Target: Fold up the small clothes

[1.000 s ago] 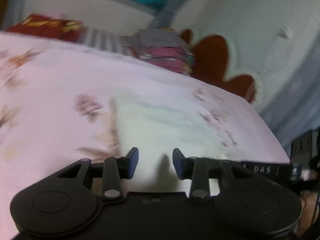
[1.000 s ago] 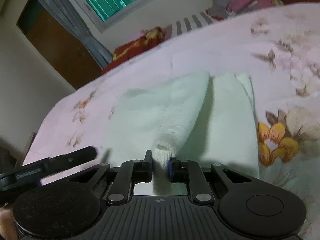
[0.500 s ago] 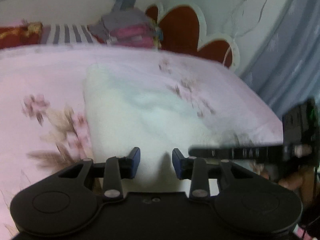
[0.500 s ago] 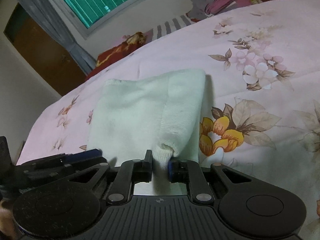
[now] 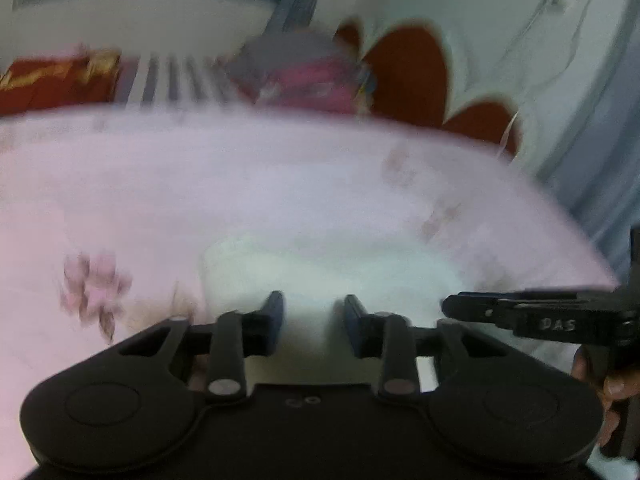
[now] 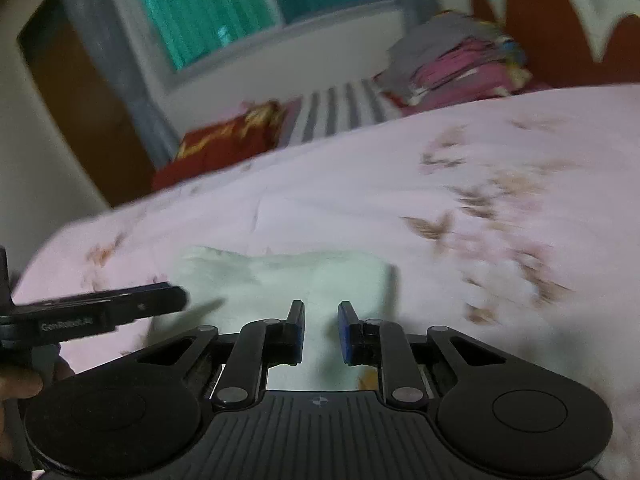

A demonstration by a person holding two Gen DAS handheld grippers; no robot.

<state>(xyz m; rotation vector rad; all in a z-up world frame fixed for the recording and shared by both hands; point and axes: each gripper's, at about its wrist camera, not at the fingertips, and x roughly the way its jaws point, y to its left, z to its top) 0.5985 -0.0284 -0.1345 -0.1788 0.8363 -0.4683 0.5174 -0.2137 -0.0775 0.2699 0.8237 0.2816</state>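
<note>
A small white knitted garment (image 6: 280, 280) lies folded flat on the pink floral bedsheet (image 6: 400, 168). My right gripper (image 6: 321, 326) hovers at its near edge. Its jaws are opening, and nothing is pinched between the blue pads. In the blurred left wrist view the same garment (image 5: 320, 268) lies just ahead of my left gripper (image 5: 314, 318). Those jaws are closing with a gap still between them and no cloth in it. Each gripper shows in the other's view: the right gripper (image 5: 520, 314) on the right, the left gripper (image 6: 112, 306) on the left.
A pile of folded clothes (image 6: 452, 64) sits at the head of the bed beside a striped cushion (image 6: 336, 108) and a red pillow (image 6: 228, 140). A red and white headboard (image 5: 408, 68) stands behind. The bed's edge drops off on the left (image 6: 48, 256).
The right gripper held the garment's cuff between its pads; it has let go and the garment now lies flat. Both views swung sideways, and the left jaws narrowed.
</note>
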